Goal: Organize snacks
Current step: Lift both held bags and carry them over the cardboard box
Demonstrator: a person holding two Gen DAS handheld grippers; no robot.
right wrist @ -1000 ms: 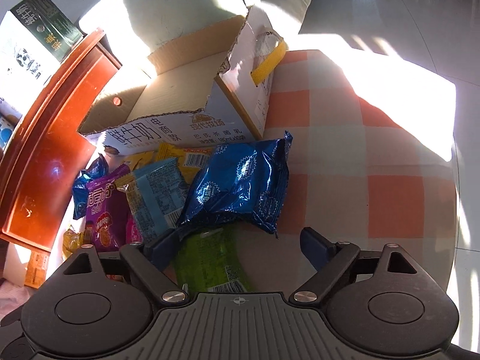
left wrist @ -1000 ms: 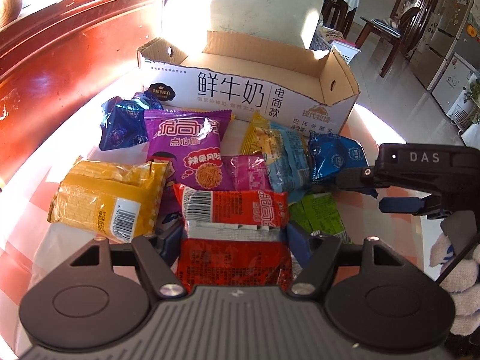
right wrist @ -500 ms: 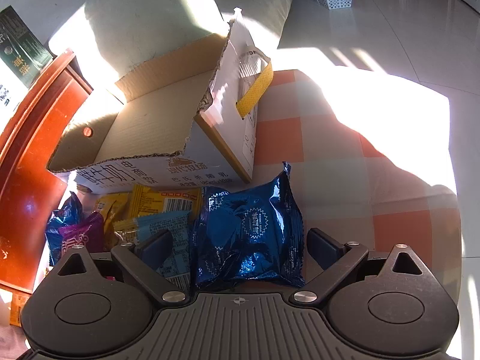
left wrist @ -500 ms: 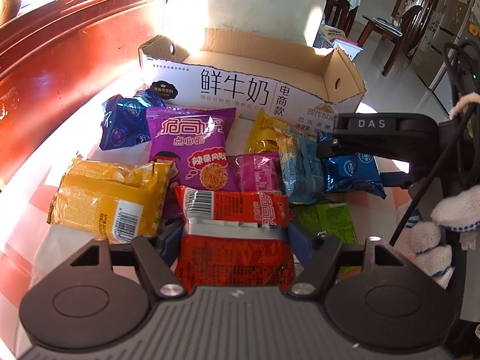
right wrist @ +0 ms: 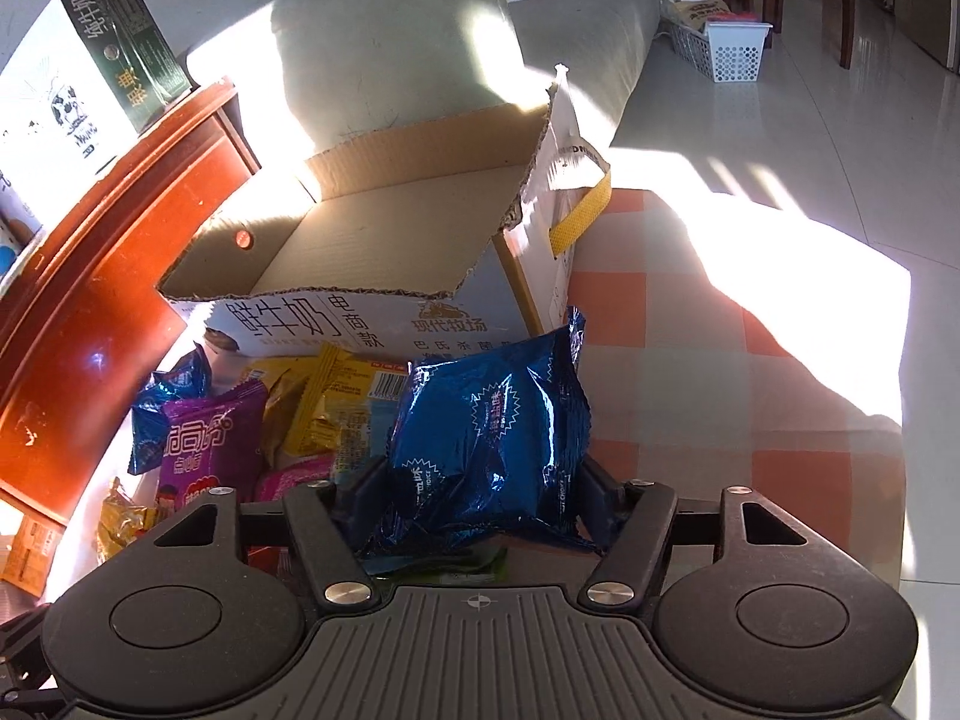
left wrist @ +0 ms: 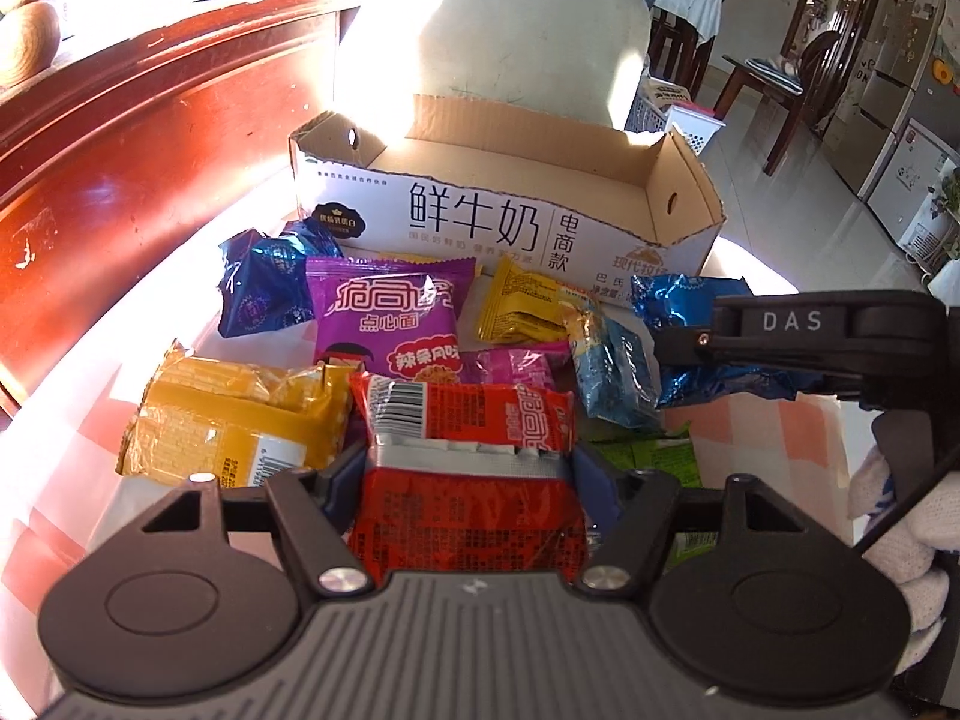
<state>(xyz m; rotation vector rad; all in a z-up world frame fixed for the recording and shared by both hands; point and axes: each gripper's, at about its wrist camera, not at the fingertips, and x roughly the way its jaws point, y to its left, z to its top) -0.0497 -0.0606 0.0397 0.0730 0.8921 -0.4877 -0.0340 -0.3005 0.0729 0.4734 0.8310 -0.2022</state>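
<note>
A: What does each hand-held gripper have right now?

B: The left hand-held gripper is clamped on the red packet, which stands between its fingers at the near edge of the pile. The right hand-held gripper is closed around the dark blue packet, gripping it by the lower part so the bag stands up in front of the camera.

A: And where does all this go?

B: My guess is the open cardboard box. It sits at the far side of the counter, its top flaps torn away and nothing visible inside it. From the right wrist view the box mouth lies just beyond the blue packet, slightly to the left.

A: Why hold the packets by the edge like that?

B: Likely because they are soft foil bags; pinching one end keeps the contents from being crushed and lets the bag drop freely once released over the box.

A: What remains loose?

B: Plenty. A purple packet, a large yellow packet on the left, a second blue packet at far left, a small yellow packet, a light blue one and a green packet lie between the box and the grippers, overlapping each other.

A: So early days?

B: I would judge so, with the box bare.
</note>
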